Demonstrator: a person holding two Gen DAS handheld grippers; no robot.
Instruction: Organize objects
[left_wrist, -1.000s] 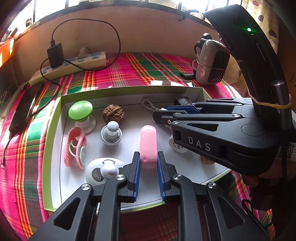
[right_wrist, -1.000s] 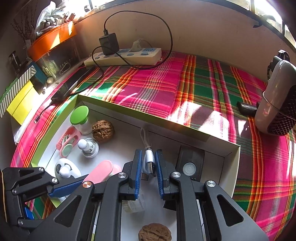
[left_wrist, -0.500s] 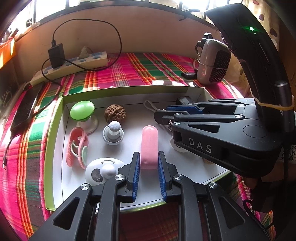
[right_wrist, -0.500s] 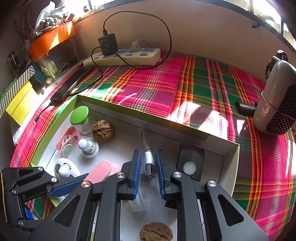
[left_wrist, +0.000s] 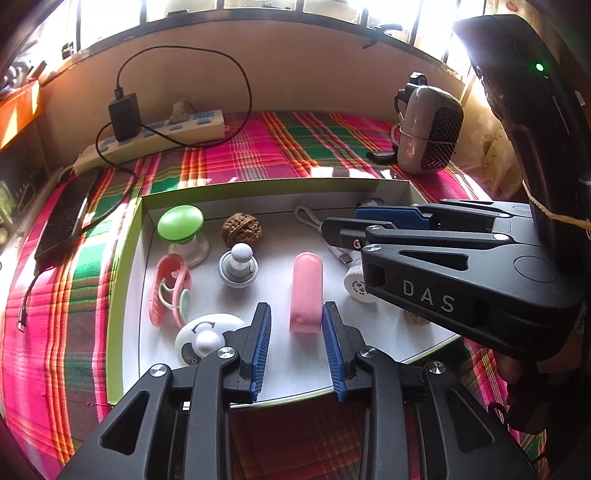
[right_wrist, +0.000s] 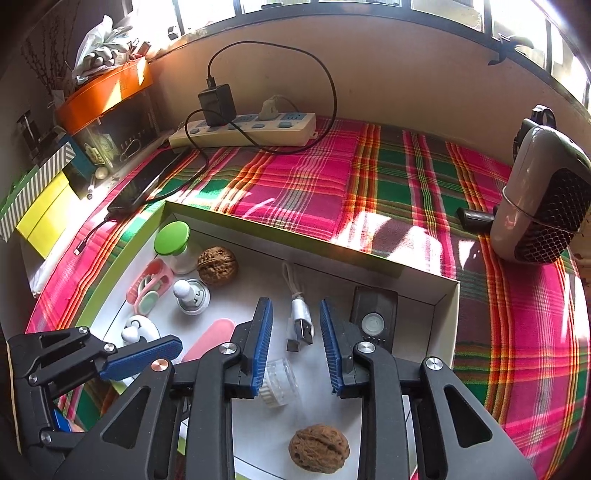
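1. The left claw (left_wrist: 296, 332) has just been spreading; its pads now stand clear on both sides of the pink case (left_wrist: 306, 293), which lies flat on the tray (left_wrist: 125, 295) floor near the front edge.
2. The right claw (right_wrist: 295, 332) has likewise just been opening, and the USB plug (right_wrist: 301, 325) lies loose between its pads, touching neither, toward the tray's right half.
3. Outward from the left claw: a white round gadget (left_wrist: 205, 338) sits just beside its left pad, then a pink clip (left_wrist: 168, 291), a grey knob (left_wrist: 238, 266), a green-capped jar (left_wrist: 181, 223) and a walnut (left_wrist: 242, 227) toward the tray's far left corner.
4. Near the right claw: a clear cap (right_wrist: 279, 380) under its left finger, a black remote (right_wrist: 375, 317) by the right wall, a second walnut (right_wrist: 319, 448) at the front edge.
5. Risk, as I judge it: pulling either claw back low could drag a pad across its released item and skew it.
6. The left pad could also nudge the white gadget, the two being so close.
7. The two claws sit close together over the tray, so a sideways withdrawal might knock them into each other.
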